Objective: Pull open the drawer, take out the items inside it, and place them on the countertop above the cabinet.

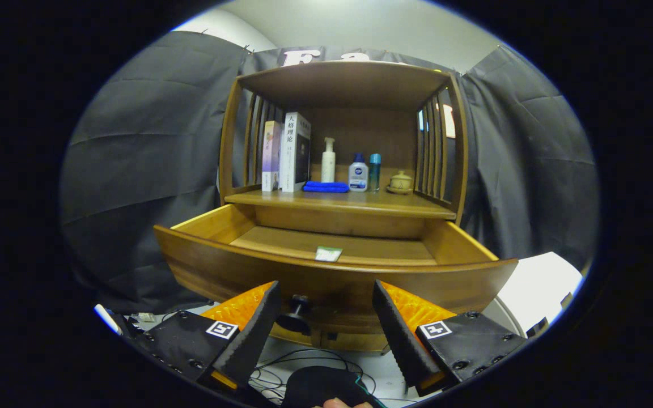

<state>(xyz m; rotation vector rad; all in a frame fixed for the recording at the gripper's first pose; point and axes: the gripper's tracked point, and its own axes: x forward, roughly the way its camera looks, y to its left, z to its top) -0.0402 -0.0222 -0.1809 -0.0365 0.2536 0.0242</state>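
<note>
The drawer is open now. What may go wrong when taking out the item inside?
The small packet lies flat against the drawer front, so the open jaws of the gripper may scrape wood or slip off it. The knob sits between them and might get bumped. The countertop already holds items near the blue cloth.

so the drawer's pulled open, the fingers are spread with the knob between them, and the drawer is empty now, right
Not quite. In the gripper view the drawer is open and the gripper has its fingers spread either side of the knob, not touching it, but the drawer is not empty: a small packet lies inside near the front.
</note>
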